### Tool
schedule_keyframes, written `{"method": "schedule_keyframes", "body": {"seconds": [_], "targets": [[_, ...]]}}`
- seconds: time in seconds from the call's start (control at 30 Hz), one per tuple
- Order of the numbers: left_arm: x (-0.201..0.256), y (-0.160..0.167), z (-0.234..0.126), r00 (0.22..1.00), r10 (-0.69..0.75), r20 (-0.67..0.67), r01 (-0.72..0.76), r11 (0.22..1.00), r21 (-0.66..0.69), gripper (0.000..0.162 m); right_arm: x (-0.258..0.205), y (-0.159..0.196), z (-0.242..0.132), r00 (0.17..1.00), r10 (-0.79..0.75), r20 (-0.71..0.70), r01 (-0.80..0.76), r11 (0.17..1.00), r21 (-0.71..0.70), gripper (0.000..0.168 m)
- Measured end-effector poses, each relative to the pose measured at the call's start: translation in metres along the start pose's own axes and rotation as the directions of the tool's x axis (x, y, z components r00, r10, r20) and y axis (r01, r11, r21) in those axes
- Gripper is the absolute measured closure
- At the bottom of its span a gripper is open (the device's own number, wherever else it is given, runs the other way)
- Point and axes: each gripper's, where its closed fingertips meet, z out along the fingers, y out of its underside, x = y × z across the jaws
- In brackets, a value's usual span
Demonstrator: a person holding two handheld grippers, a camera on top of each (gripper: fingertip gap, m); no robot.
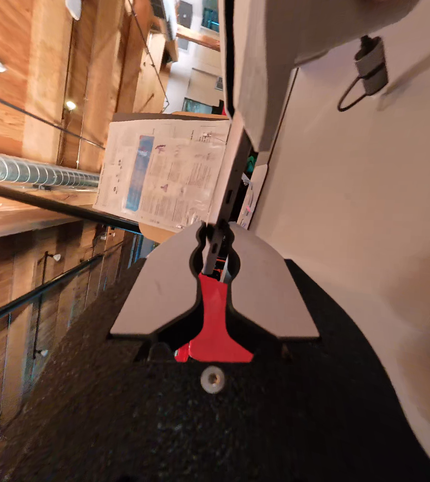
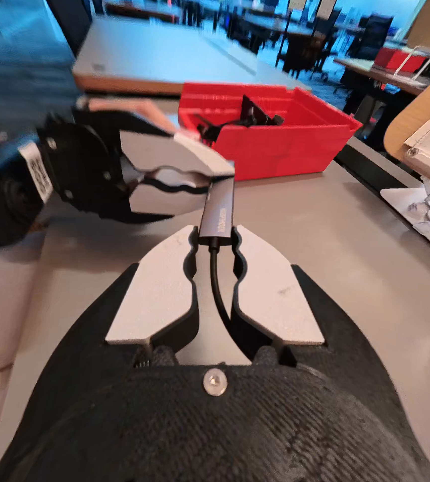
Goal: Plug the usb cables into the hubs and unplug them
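A slim grey USB hub point(image 2: 218, 208) is held in the air over the grey table point(image 2: 313, 247), gripped at both ends. My right gripper point(image 2: 215, 236) is shut on its near end, where its black cable point(image 2: 218, 287) runs back between the fingers. My left gripper point(image 2: 218, 180) comes in from the left and is shut on the far end. In the left wrist view my left gripper point(image 1: 215, 234) clamps the hub point(image 1: 231, 177), which runs up to the right gripper point(image 1: 245, 122). A second grey hub point(image 1: 370, 65) with a looped black cable point(image 1: 349, 96) lies on the table.
A red bin point(image 2: 274, 146) holding black parts stands just behind the hub. A cardboard stand with a printed sheet point(image 1: 167, 169) and a white base plate point(image 2: 417, 206) are at the right. A person's hand point(image 2: 130, 109) holds the left gripper.
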Motion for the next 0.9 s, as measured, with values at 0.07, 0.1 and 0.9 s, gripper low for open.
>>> {"method": "schedule_keyframes", "body": {"seconds": [0.07,0.1,0.9], "targets": [[0.004,0.0,0.0,0.999,-0.044,0.002,0.044,0.999,0.003,0.154,0.006,-0.015,-0.003,0.996,0.085,-0.04,-0.079,0.988,0.136,0.144],[0.005,0.0,0.0,0.997,-0.075,-0.004,0.075,0.997,0.0,0.154,0.009,-0.017,-0.003,0.993,0.094,-0.075,-0.081,0.982,0.168,0.14],[0.02,-0.011,-0.001,0.997,0.08,-0.01,-0.079,0.995,0.061,0.154,-0.001,0.007,-0.002,0.971,0.182,-0.155,-0.158,0.975,0.158,0.135]]}}
